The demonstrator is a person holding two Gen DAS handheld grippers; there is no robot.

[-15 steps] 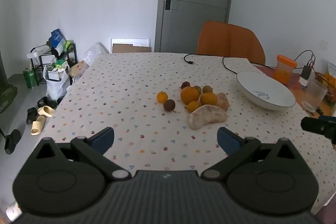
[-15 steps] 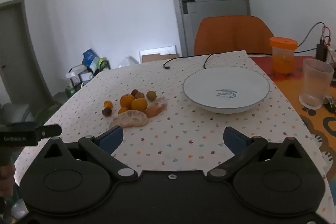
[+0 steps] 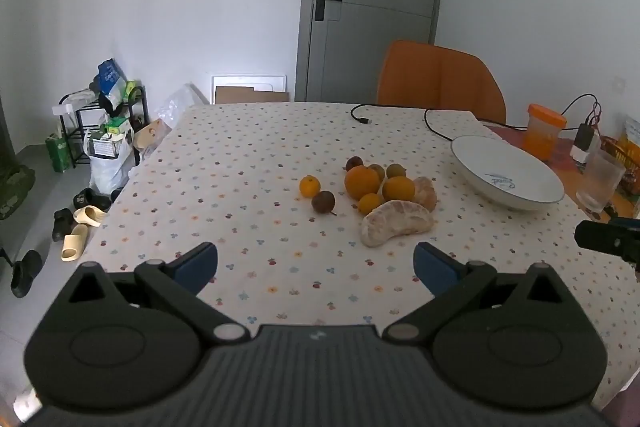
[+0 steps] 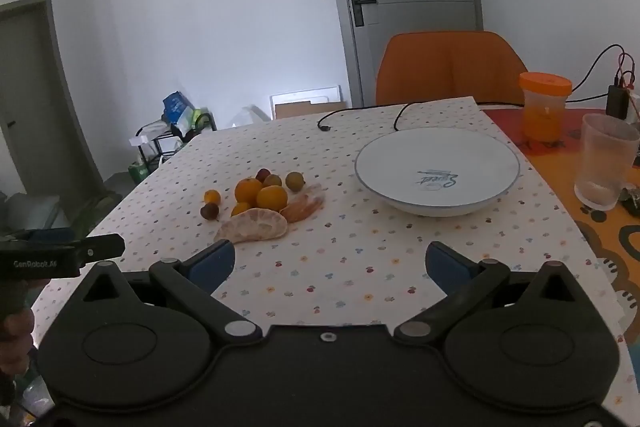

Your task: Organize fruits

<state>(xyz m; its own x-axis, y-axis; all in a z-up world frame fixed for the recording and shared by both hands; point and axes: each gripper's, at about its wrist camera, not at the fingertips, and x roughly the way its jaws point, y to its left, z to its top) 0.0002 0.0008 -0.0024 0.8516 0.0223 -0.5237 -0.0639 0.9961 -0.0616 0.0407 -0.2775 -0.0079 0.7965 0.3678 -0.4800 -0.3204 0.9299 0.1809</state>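
Note:
A heap of fruit lies mid-table: oranges (image 3: pixel 362 181) (image 4: pixel 272 197), a peeled pomelo wedge (image 3: pixel 396 222) (image 4: pixel 253 225), a peeled segment (image 3: pixel 425 191) (image 4: pixel 303 207), small brown fruits (image 3: pixel 323 202) (image 4: pixel 209 211) and a lone small orange (image 3: pixel 309 185) (image 4: pixel 212 195). A white bowl (image 3: pixel 468 155) (image 4: pixel 376 183) stands empty to the right of the heap. My left gripper (image 3: pixel 316 267) is open and hovers over the near table edge, short of the fruit. My right gripper (image 4: pixel 330 263) is open too, near the front edge, with nothing between its fingers.
The spotted tablecloth (image 3: pixel 240 155) covers the table. An orange-lidded jar (image 4: pixel 544 107), a clear cup (image 4: pixel 604 163) and a black cable (image 3: pixel 436 131) sit at the right and back. An orange chair (image 3: pixel 440 79) stands behind. Shoes (image 3: pixel 80 219) and a rack (image 3: pixel 100 123) crowd the floor at left.
The left view has shifted very slightly; the fruit and bowl lie as before. Both grippers stay open.

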